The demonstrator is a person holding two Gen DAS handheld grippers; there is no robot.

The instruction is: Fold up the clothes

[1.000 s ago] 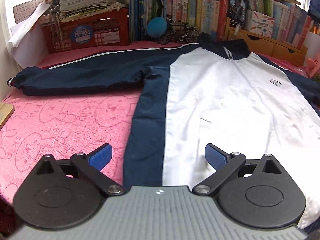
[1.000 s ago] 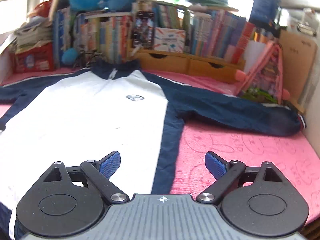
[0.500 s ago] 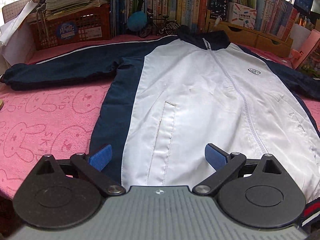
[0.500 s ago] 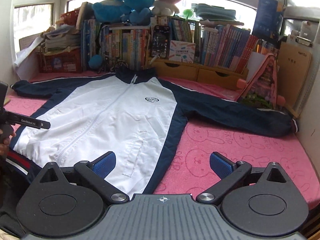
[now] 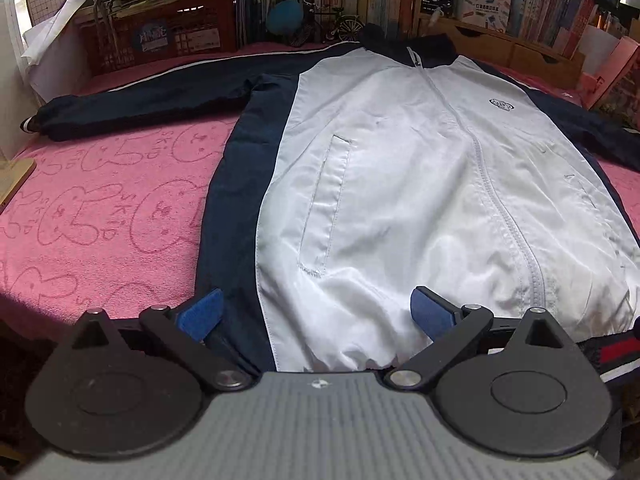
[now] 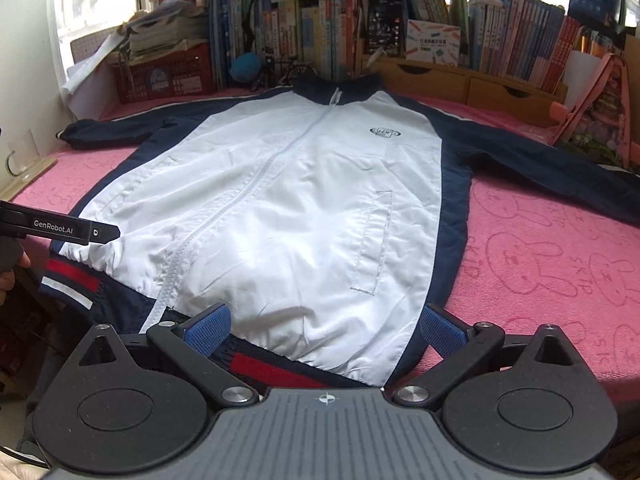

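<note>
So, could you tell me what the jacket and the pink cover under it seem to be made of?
The jacket looks like thin woven synthetic, perhaps nylon or polyester: slight sheen, fine crinkles. Its striped hem band looks like ribbed knit. The pink cover looks like soft, matte towelling or fleece, with a fuzzy nap and rabbit outlines pressed into it.

The jacket (image 5: 400, 184) looks like smooth, faintly glossy nylon; the pink towel (image 5: 100, 208) beneath is matt, nubby terry cloth.
</note>
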